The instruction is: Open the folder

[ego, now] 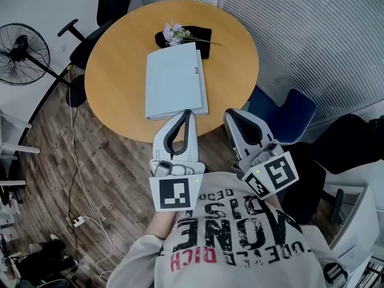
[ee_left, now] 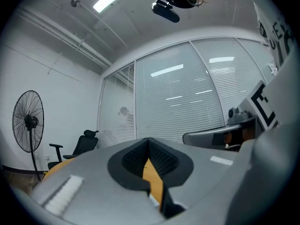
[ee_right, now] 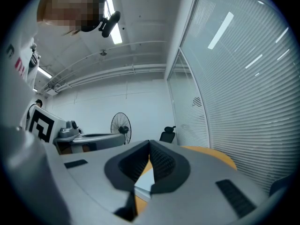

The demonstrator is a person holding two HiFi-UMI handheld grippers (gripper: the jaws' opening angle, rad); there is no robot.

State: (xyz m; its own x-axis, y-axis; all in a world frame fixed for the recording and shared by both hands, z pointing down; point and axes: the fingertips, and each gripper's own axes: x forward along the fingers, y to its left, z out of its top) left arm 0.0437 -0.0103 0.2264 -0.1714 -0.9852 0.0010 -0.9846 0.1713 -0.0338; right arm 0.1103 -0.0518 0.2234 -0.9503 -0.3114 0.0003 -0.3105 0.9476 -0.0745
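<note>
Left gripper (ego: 188, 112): jaws closed tip to tip, nothing between them. Right gripper (ego: 231, 113): same, pads together, empty. Folder (ego: 175, 83), pale blue, lies closed and flat on round wooden table (ego: 114, 65), near edge just ahead of the left jaw tips, ahead and left of the right tips. Flowers (ego: 174, 33) on a black cloth (ego: 203, 39) beyond the folder's far edge.

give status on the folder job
Left gripper and right gripper shut, empty. Folder closed, flat on table. Flowers beyond it, nothing blocking.
</note>
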